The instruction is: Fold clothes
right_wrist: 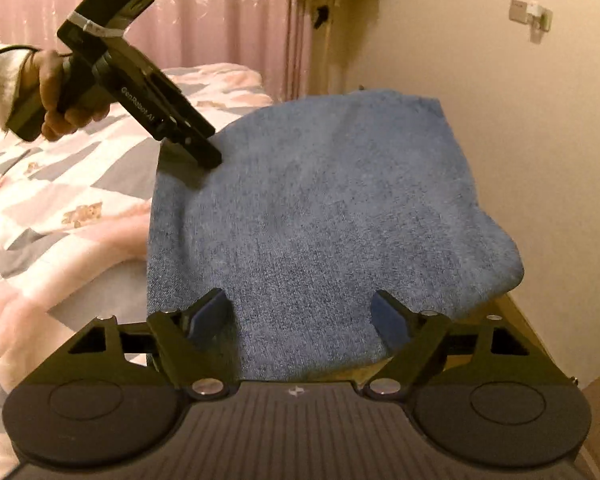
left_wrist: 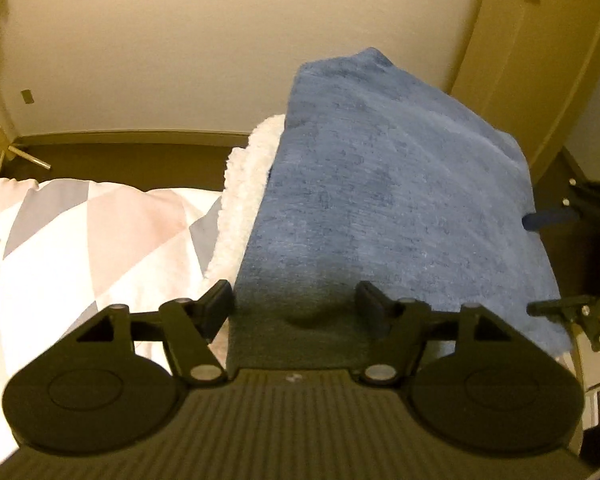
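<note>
A blue fleece cloth (left_wrist: 380,184) lies folded over a white fleecy layer (left_wrist: 248,184) at the bed's edge. My left gripper (left_wrist: 294,306) is open, its two fingers spread wide just above the cloth's near edge, nothing pinched. In the right wrist view the same blue cloth (right_wrist: 320,208) fills the middle. My right gripper (right_wrist: 300,314) is open, and the cloth's near edge runs between its fingers without the pads pressing it. The left gripper (right_wrist: 206,156), held by a hand (right_wrist: 56,100), rests its tips on the cloth's far left corner. At the right edge of the left wrist view, the right gripper (left_wrist: 544,264) stands beside the cloth.
A quilt with grey, pink and white triangles (left_wrist: 80,240) covers the bed to the left (right_wrist: 60,200). A cream wall and a door (left_wrist: 540,60) stand behind. Pink curtains (right_wrist: 200,12) hang at the back. A wooden bed edge (right_wrist: 524,328) shows at the right.
</note>
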`<action>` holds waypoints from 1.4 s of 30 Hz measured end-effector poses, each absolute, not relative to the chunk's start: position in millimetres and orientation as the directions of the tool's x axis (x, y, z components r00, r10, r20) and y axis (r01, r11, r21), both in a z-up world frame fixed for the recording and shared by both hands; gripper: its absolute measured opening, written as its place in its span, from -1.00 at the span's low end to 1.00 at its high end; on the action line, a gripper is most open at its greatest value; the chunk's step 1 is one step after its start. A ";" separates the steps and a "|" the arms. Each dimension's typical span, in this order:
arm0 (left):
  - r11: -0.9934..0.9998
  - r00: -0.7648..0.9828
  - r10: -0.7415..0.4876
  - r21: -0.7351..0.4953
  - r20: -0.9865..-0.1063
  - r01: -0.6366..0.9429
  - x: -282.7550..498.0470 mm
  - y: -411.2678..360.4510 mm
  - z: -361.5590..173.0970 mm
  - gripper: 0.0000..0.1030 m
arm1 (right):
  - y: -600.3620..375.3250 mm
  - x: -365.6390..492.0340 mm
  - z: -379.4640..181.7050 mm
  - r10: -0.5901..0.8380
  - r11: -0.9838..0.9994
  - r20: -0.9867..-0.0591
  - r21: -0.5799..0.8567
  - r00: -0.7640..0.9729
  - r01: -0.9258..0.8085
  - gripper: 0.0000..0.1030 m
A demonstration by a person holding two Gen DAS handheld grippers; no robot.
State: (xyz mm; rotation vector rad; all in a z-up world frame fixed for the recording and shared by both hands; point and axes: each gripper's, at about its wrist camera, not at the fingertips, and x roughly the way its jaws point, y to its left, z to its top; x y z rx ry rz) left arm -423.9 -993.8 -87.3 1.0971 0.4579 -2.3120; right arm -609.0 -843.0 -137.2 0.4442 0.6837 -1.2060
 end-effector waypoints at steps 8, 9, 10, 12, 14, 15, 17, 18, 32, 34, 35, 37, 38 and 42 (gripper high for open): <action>-0.827 -0.624 -0.405 -0.023 -0.668 0.561 -464.7 -996.3 -30.1 -0.70 | -827.9 -656.1 -92.8 -0.774 0.208 -0.597 0.077 0.212 0.975 0.45; -0.837 -0.637 -0.403 -0.018 -0.657 0.547 -472.8 -997.0 -27.3 -0.70 | -831.4 -662.4 -87.4 -0.797 0.179 -0.570 0.090 0.198 0.980 0.44; -0.839 -0.641 -0.393 -0.028 -0.660 0.543 -480.9 -1002.6 -32.3 -0.70 | -837.1 -667.5 -85.7 -0.812 0.154 -0.556 0.093 0.179 0.984 0.43; -0.844 -0.647 -0.371 -0.048 -0.666 0.534 -497.0 -1013.7 -42.4 -0.74 | -847.2 -675.6 -91.7 -0.813 0.116 -0.562 0.094 0.149 0.989 0.25; -0.847 -0.651 -0.351 -0.068 -0.673 0.527 -512.4 -1024.8 -53.5 -0.80 | -855.4 -681.6 -105.1 -0.793 0.088 -0.594 0.102 0.132 0.991 0.12; -0.845 -0.644 -0.346 -0.073 -0.682 0.531 -517.6 -1030.7 -62.7 -0.80 | -859.6 -683.8 -114.1 -0.778 0.077 -0.616 0.107 0.127 0.991 0.06; -0.838 -0.631 -0.338 -0.083 -0.699 0.540 -526.9 -1041.5 -79.9 -0.87 | -854.7 -687.1 -123.7 -0.769 0.068 -0.627 0.110 0.123 0.992 0.07; -0.828 -0.625 -0.340 -0.091 -0.703 0.553 -526.9 -1044.5 -84.0 -0.89 | -854.4 -690.0 -128.4 -0.767 0.059 -0.629 0.125 0.125 0.990 0.07; -0.719 -0.583 -0.498 -0.071 -0.642 0.692 -451.3 -1001.7 -48.1 -0.86 | -812.3 -685.6 -85.8 -0.796 0.127 -0.581 0.114 0.170 0.985 0.28; -0.717 -0.571 -0.495 -0.063 -0.655 0.695 -439.0 -981.6 -49.6 -0.85 | -794.4 -675.3 -78.9 -0.786 0.172 -0.579 0.134 0.218 0.976 0.34; -0.717 -0.560 -0.489 -0.058 -0.669 0.695 -435.5 -972.5 -53.6 -0.85 | -788.9 -670.4 -81.1 -0.778 0.183 -0.588 0.123 0.221 0.975 0.34; -0.704 -0.520 -0.478 -0.046 -0.708 0.709 -434.9 -963.4 -71.1 -0.79 | -783.8 -661.8 -90.4 -0.754 0.199 -0.621 0.093 0.213 0.976 0.35; -0.694 -0.497 -0.476 -0.038 -0.726 0.719 -436.8 -961.8 -82.1 -0.80 | -784.5 -658.4 -97.6 -0.737 0.204 -0.644 0.075 0.204 0.976 0.35; -0.650 -0.465 -0.508 -0.031 -0.725 0.759 -447.6 -962.8 -94.8 -0.80 | -790.5 -649.2 -123.4 -0.698 0.262 -0.693 -0.015 0.179 0.965 0.50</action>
